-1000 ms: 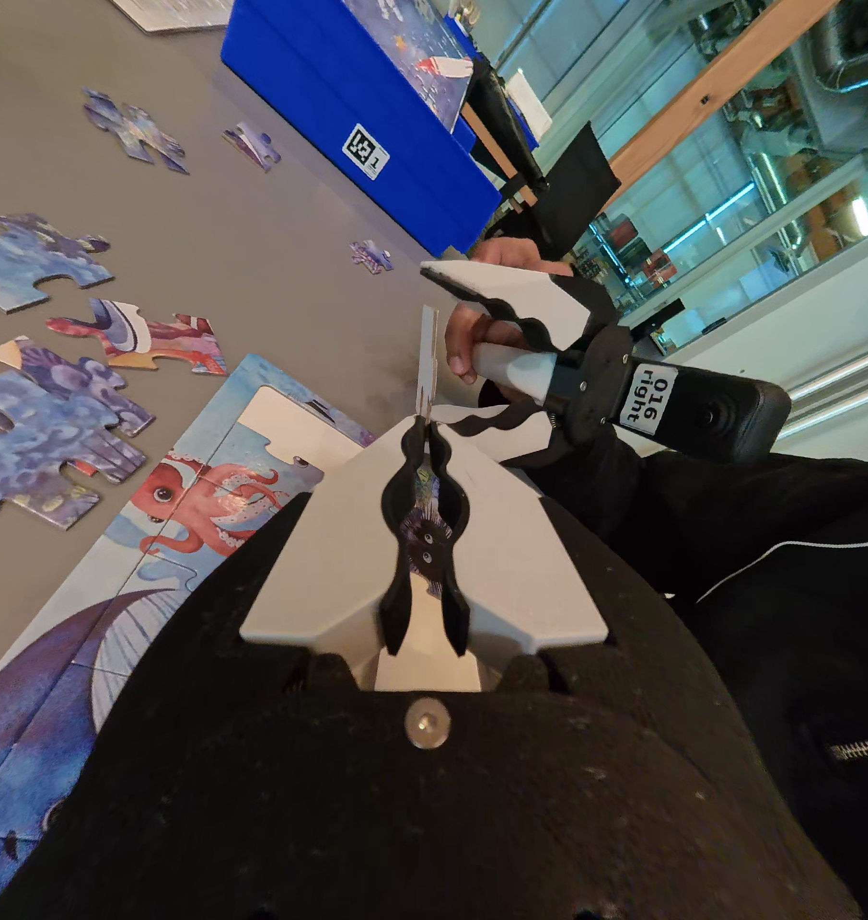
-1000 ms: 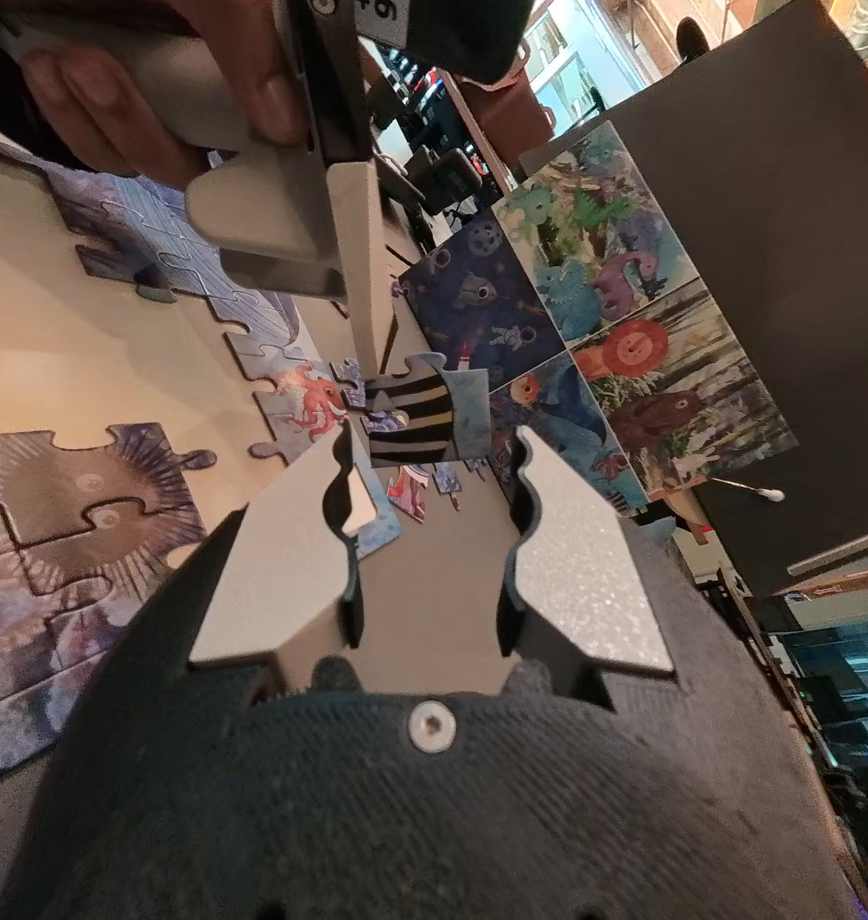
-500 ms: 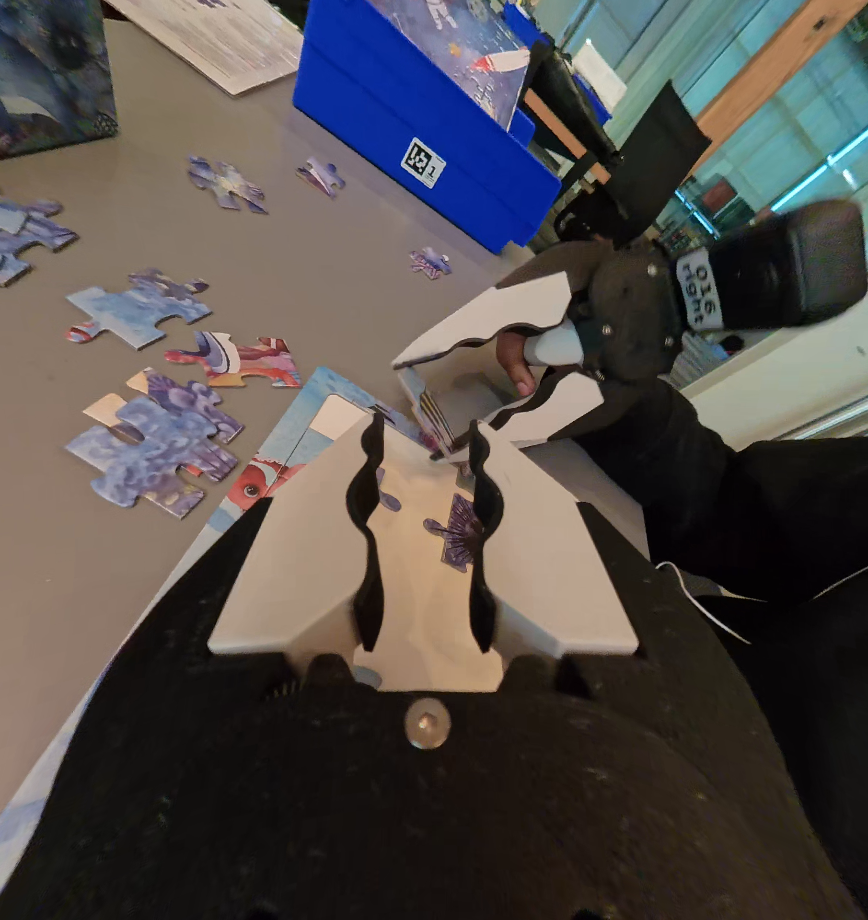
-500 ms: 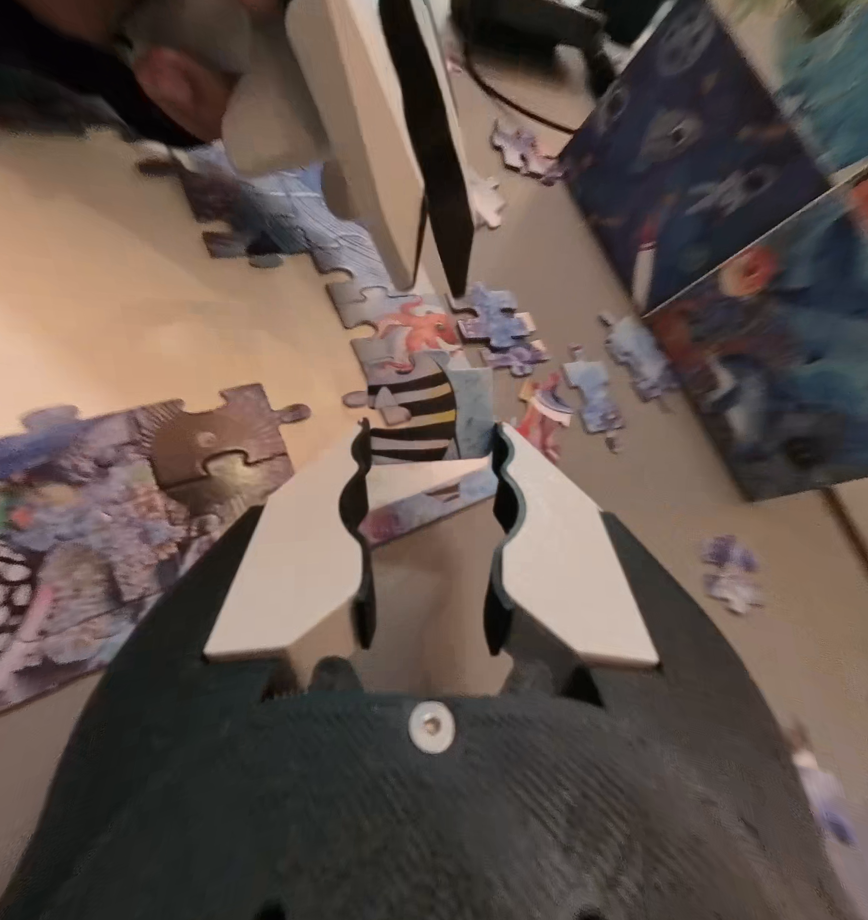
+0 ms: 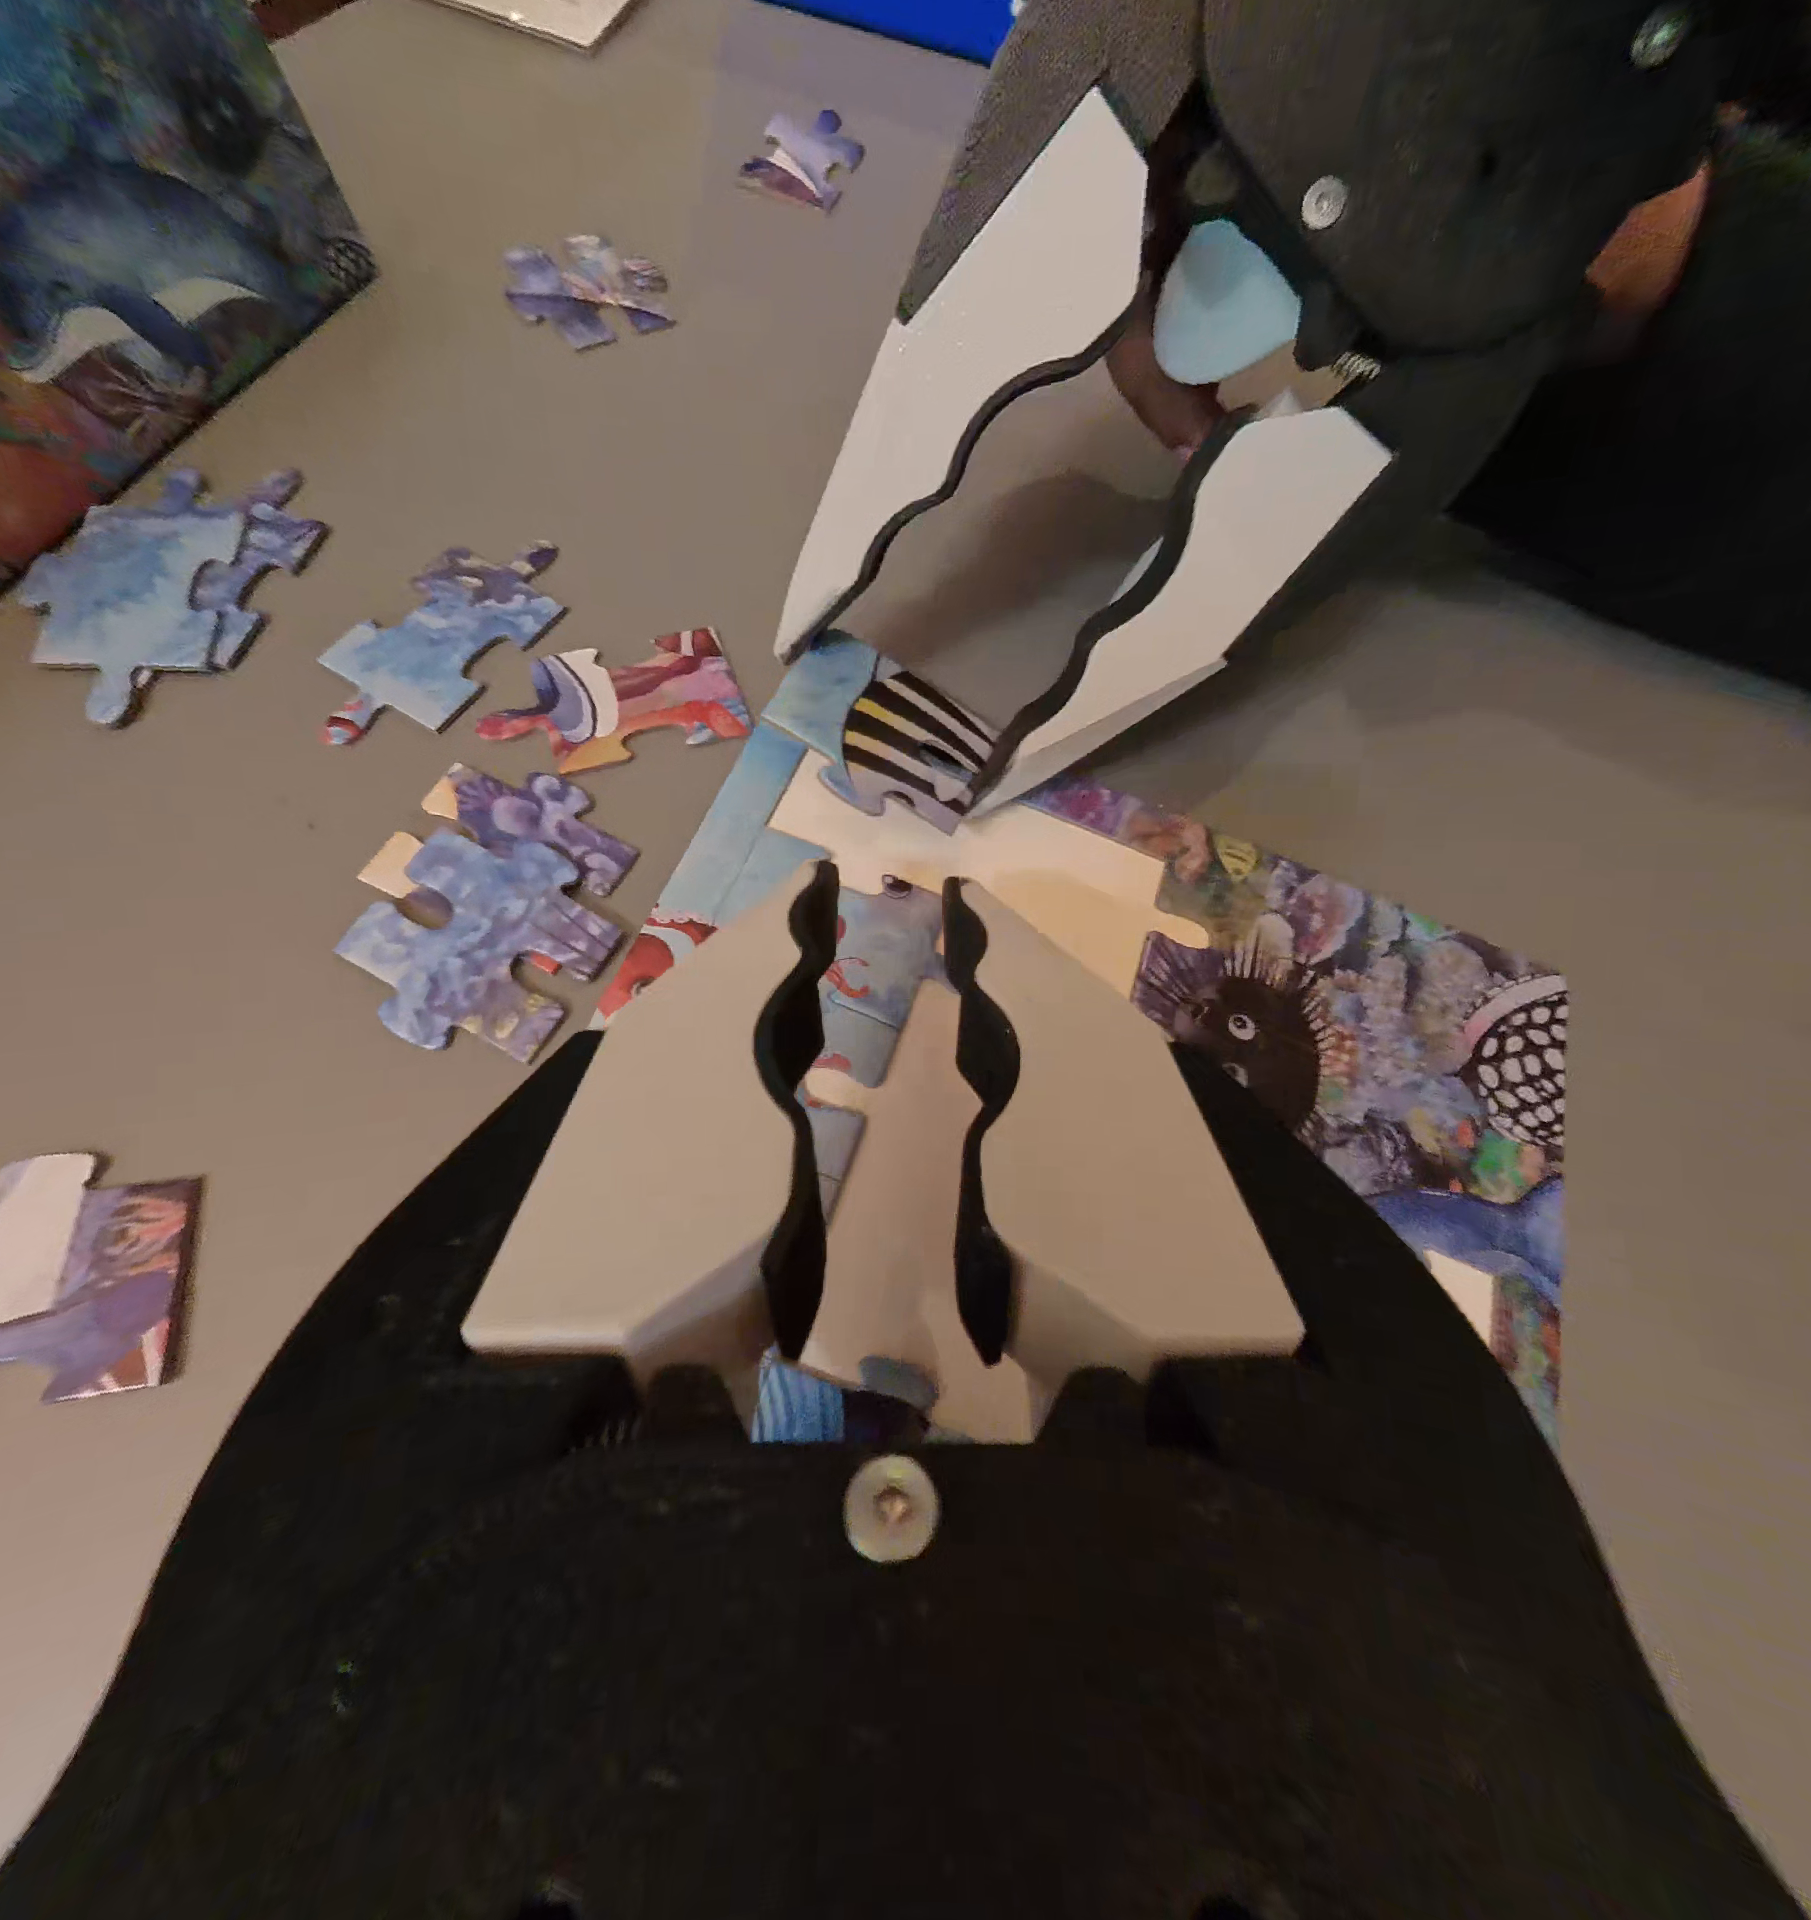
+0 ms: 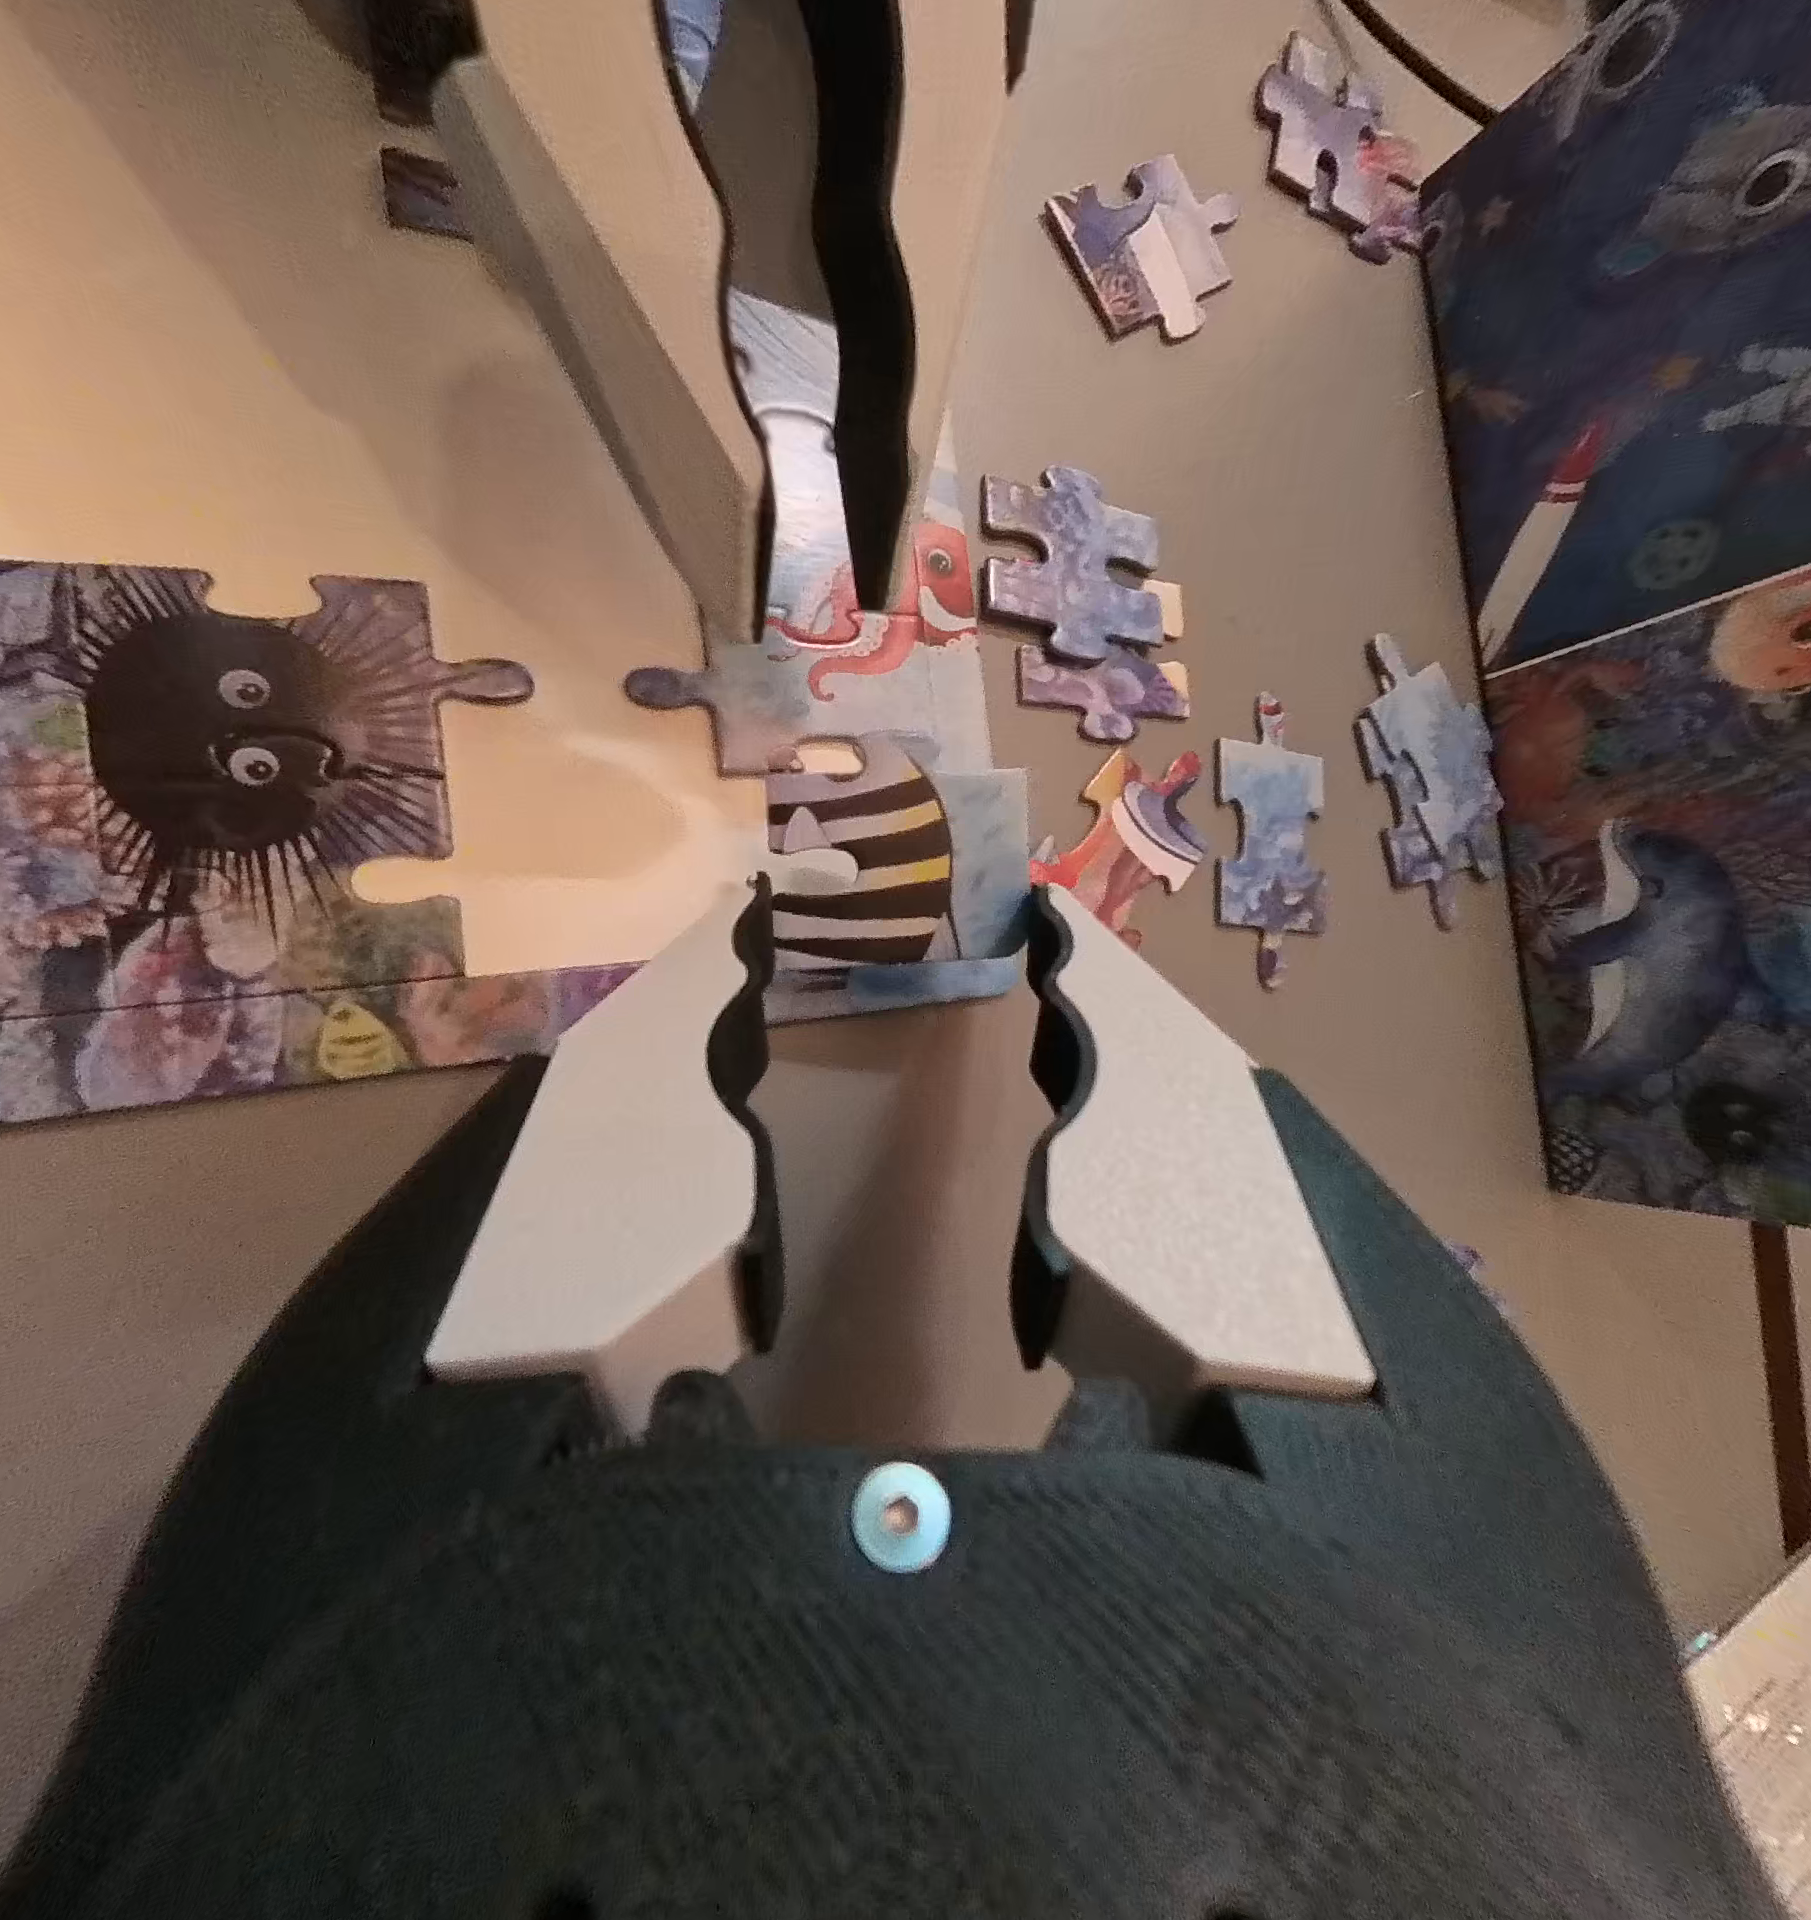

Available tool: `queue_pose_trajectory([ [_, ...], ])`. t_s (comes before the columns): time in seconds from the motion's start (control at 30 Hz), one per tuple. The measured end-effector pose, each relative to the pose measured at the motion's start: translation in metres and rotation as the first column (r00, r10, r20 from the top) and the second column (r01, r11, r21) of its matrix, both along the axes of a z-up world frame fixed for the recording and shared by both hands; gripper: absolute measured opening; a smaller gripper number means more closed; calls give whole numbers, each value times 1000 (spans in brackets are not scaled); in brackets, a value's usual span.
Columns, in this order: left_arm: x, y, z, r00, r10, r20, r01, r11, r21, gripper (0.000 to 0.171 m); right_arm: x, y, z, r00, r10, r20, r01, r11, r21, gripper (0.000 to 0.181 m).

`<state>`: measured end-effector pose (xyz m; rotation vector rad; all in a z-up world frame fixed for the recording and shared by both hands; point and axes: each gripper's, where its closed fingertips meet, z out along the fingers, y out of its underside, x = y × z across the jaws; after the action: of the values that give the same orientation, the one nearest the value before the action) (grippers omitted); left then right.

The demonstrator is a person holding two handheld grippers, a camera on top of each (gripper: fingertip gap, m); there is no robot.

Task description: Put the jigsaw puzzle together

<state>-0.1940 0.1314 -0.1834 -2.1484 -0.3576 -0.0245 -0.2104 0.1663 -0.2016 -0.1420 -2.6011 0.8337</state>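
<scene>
Puzzle (image 5: 1348, 997) is lying half built ahead of both tools, and the striped piece (image 6: 880, 862), a second ago pinched in the left gripper (image 5: 885, 883), is now sitting between the spread jaws of the right gripper (image 6: 896, 904) at the corner gap; left jaws are now parted, holding nothing, so seating comes next.

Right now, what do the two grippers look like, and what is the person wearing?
Both match: the left gripper and right gripper have pale grey wedge fingers with wavy black pads on a textured black body, with one silver screw in the middle. A black sleeve shows behind the right one.
</scene>
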Motion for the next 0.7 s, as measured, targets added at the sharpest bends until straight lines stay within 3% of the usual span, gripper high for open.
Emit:
queue_pose_trajectory([
  [0.23,-1,-1,-23,1000,-3,-7,2,994,-113,14,4,-4,1,1000,-25,10,24,999,35,49],
  [0.37,0,1,-24,999,-13,-51,6,991,-132,12,-1,0,1,997,-78,5,78,996,46,69],
  [0.47,1,1,-22,999,-12,-51,6,993,-121,13,0,2,0,995,-100,18,100,995,24,68],
  [0.7,0,-1,-28,1000,-1,8,2,990,-139,18,4,4,-7,970,-156,184,170,984,-61,65],
])
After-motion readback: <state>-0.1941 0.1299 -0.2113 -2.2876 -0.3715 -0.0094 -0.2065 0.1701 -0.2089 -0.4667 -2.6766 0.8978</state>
